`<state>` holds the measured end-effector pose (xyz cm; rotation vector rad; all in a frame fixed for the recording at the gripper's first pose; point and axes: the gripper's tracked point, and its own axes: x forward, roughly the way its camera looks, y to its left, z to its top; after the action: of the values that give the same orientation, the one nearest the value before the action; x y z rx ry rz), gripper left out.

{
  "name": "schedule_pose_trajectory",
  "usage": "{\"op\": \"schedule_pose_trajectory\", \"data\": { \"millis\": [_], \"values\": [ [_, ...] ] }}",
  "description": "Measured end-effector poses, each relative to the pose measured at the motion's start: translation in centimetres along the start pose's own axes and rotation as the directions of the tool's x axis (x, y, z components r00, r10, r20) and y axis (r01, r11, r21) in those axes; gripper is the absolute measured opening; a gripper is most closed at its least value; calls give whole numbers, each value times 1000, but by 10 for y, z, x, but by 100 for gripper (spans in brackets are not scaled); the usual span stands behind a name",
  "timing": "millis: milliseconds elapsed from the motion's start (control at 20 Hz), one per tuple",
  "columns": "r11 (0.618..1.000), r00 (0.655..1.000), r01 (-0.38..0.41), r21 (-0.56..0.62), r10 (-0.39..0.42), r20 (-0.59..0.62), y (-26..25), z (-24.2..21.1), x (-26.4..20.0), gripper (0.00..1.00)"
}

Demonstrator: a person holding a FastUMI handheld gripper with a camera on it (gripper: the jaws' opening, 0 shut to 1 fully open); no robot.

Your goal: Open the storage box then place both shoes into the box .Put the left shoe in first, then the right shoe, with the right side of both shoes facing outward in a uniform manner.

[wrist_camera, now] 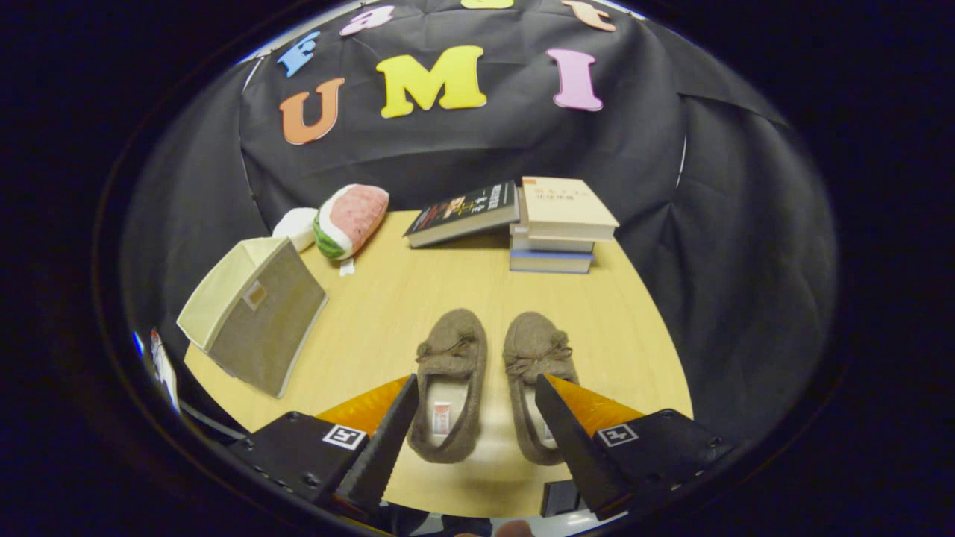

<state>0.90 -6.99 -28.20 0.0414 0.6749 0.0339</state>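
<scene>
Two brown fuzzy slippers lie side by side on the wooden table (373, 313), toes pointing away from me. The left shoe (450, 380) sits between my fingers; the right shoe (536, 373) lies just by the right fingertip, its heel partly covered by that finger. My gripper (476, 388) hangs open above them, holding nothing. The beige fabric storage box (254, 321) stands to the left of the shoes near the table's left edge, lid shut.
A plush watermelon slice (349, 220) and a white plush (297, 226) lie behind the box. A dark book (464, 212) leans on a stack of books (561, 224) at the table's far side. Bare table lies between box and shoes.
</scene>
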Motion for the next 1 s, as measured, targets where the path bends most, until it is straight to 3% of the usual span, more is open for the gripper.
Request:
{"op": "schedule_pose_trajectory", "data": {
  "millis": [400,600,900,950,1000],
  "values": [
    [1000,995,-17,18,19,-99,8,-20,37,95],
    [1000,992,-17,-3,16,-126,11,-26,47,72],
    [997,971,19,80,1,-240,5,-49,69,37],
    [995,966,26,93,-1,-258,1,-51,74,39],
    [992,965,39,116,-7,-263,-1,-55,75,30]
  ]
}}
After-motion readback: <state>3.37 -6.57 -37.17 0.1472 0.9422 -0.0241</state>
